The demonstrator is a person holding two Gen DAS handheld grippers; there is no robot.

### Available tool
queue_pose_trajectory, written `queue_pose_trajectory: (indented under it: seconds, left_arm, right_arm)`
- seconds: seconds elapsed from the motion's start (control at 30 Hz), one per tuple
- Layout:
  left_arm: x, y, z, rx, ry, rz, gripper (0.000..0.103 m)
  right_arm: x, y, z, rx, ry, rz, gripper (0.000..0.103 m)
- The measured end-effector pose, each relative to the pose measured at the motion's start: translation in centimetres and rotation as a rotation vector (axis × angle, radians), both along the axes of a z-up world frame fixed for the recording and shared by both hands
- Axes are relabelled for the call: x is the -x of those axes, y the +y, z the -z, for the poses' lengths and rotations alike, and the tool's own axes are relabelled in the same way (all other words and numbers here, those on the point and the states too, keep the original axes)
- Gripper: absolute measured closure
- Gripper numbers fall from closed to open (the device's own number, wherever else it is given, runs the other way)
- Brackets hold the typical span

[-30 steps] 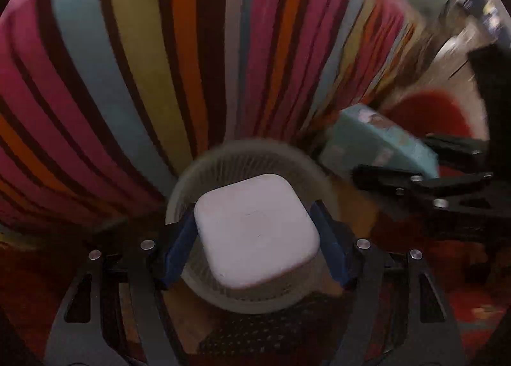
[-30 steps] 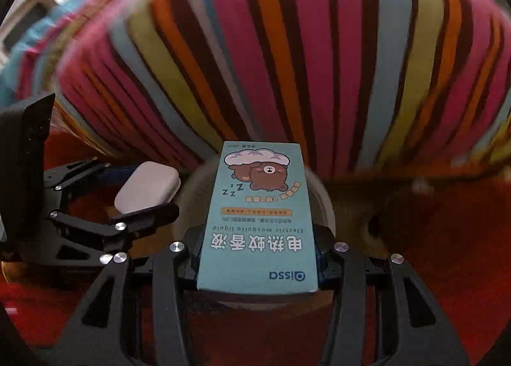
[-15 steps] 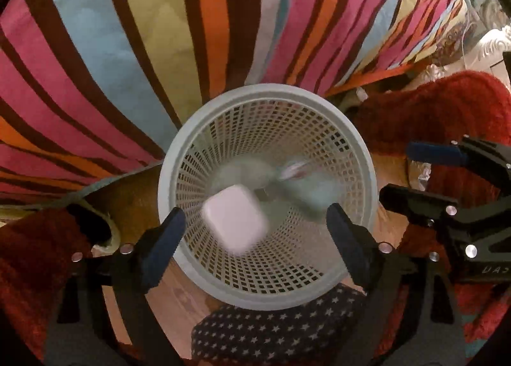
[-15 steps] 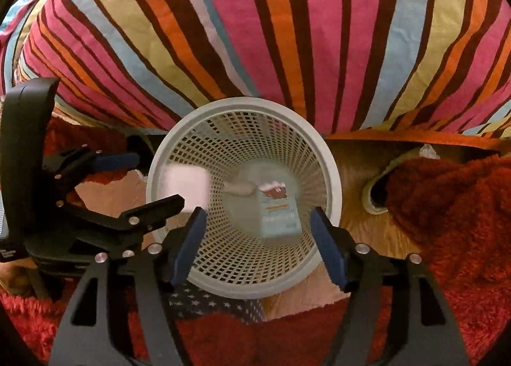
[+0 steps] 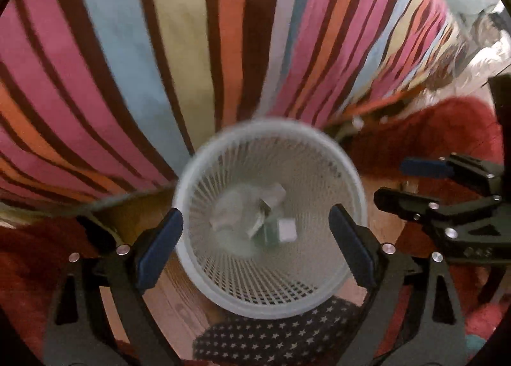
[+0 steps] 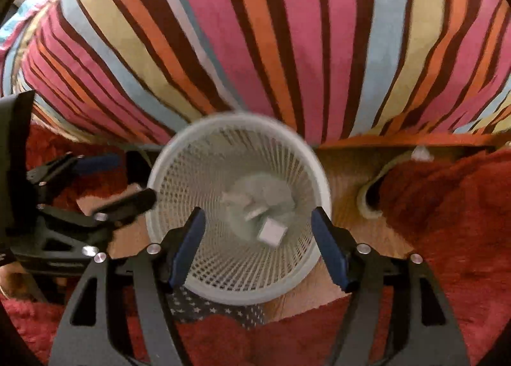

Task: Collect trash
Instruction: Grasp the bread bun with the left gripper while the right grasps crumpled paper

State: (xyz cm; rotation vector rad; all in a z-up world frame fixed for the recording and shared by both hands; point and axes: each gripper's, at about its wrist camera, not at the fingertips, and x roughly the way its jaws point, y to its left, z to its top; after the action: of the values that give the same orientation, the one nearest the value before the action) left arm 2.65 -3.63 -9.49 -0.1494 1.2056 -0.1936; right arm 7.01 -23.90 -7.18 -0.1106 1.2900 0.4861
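Observation:
A white mesh waste basket stands on the floor below both grippers; it also shows in the right wrist view. At its bottom lie a small white box, seen too in the right wrist view, a teal carton and crumpled paper. My left gripper is open and empty above the basket. My right gripper is open and empty above it too, and shows at the right of the left wrist view.
A striped bedspread hangs right behind the basket. A red shaggy rug covers the floor to the right, over wooden floor. A dark star-patterned cloth lies at the basket's near side.
Both grippers opened over the basket. The white box and the teal carton fell from them and now lie at the bottom. Both views are slightly blurred from motion.

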Motion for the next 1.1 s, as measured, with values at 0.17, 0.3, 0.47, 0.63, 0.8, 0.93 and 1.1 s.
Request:
queue_pose_trajectory:
  seconds: [0.17, 0.3, 0.47, 0.63, 0.8, 0.93, 1.1]
  left_arm:
    - [-0.2, 4.3, -9.2, -0.034, -0.231, -0.079, 0.013]
    - [-4.4, 9.3, -16.2, -0.122, -0.406, -0.187, 0.013]
    - [-13.0, 14.7, -20.4, -0.044, -0.457, -0.408, 0.013]
    - [-20.1, 16.7, -19.6, 0.027, -0.373, -0.572, 0.013]
    - [-24.1, 17.1, -17.3, -0.025, -0.282, -0.643, 0.013]
    - [-25.3, 17.3, -16.1, -0.067, -0.248, -0.671, 0.013]
    - [-26.6, 17.0, -15.5, -0.152, -0.239, -0.656, 0.013]
  right_arm:
    - [-0.9, -0.8, -7.8, -0.092, -0.249, -0.012, 0.038]
    - [-5.2, -1.7, -14.5, -0.135, -0.512, 0.038, 0.024]
    - [-12.1, -0.8, -18.9, -0.116, -0.689, 0.123, 0.024]
    - [-18.2, 1.0, -20.0, -0.111, -0.72, 0.144, 0.024]
    - [-21.5, 2.8, -19.6, -0.102, -0.697, 0.105, 0.024]
    - [-23.0, 4.3, -18.7, -0.073, -0.681, 0.067, 0.024]
    - [-25.0, 4.9, -17.3, -0.041, -0.635, 0.08, 0.024]
